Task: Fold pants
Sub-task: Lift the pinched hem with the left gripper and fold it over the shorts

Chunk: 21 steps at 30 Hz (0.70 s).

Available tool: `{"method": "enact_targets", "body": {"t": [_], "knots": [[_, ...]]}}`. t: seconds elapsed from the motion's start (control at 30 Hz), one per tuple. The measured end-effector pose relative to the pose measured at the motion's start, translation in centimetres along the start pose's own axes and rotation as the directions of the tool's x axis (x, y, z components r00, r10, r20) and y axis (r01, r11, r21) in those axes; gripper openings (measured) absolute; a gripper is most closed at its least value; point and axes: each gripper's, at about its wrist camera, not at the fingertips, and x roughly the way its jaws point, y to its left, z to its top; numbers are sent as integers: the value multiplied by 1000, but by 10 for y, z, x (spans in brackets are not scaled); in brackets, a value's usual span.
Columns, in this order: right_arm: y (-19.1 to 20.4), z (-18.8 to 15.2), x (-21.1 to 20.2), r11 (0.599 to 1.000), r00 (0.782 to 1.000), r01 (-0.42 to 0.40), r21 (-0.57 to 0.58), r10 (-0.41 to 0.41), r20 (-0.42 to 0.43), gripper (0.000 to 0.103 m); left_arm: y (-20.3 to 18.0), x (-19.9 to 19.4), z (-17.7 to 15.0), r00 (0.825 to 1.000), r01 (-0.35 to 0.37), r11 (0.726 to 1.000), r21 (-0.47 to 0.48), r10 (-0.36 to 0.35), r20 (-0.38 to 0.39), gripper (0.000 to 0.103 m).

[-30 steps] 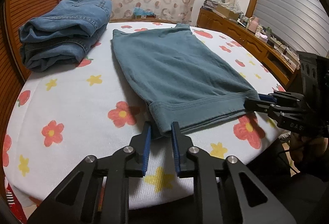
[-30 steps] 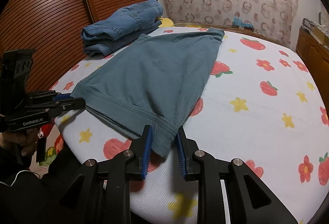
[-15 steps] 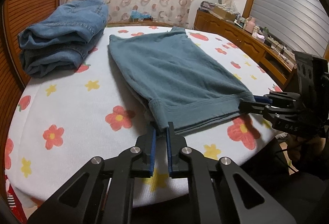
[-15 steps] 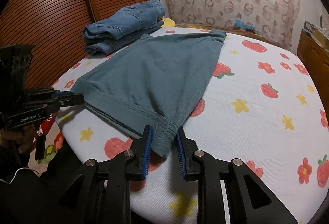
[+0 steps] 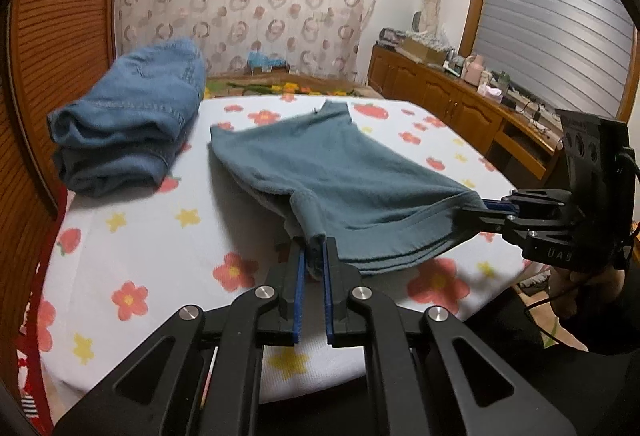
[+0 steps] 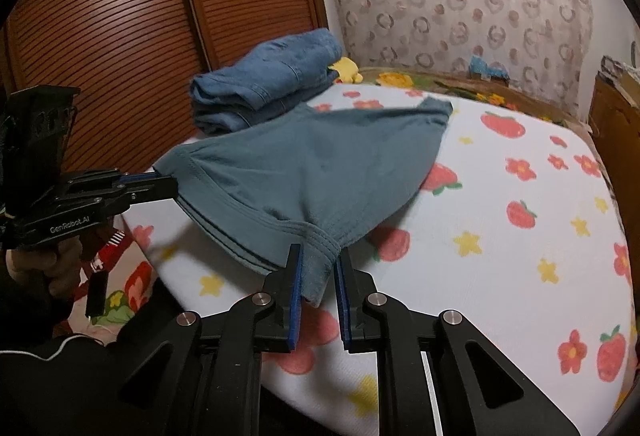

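- A white flower-printed cloth covers the desk (image 5: 132,236); folded blue denim jeans (image 5: 132,124) sit at its far corner, out of the way.
- My left fingers (image 5: 313,268) are clamped on one near corner of the teal cotton pants (image 5: 340,172).
- My right fingers (image 6: 318,268) are closing on the other corner, so the hem hangs taut off the desk, ready to fold away from me.

Dim, warm indoor light from above leaves soft shadows beneath the lifted teal pants (image 5: 352,180) on the floral bed (image 5: 168,236), while motion blur smears the folded jeans (image 5: 132,120) and cloth edges, and fisheye distortion bends and darkens both views' corners.
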Motion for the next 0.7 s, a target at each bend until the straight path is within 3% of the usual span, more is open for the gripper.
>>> {"method": "enact_targets", "body": {"t": [0.7], "knots": [[21,23,-66,996,988,-4,-85,17,153,14,-24,-65,45,982,7,998,61,-18,187,8]]}}
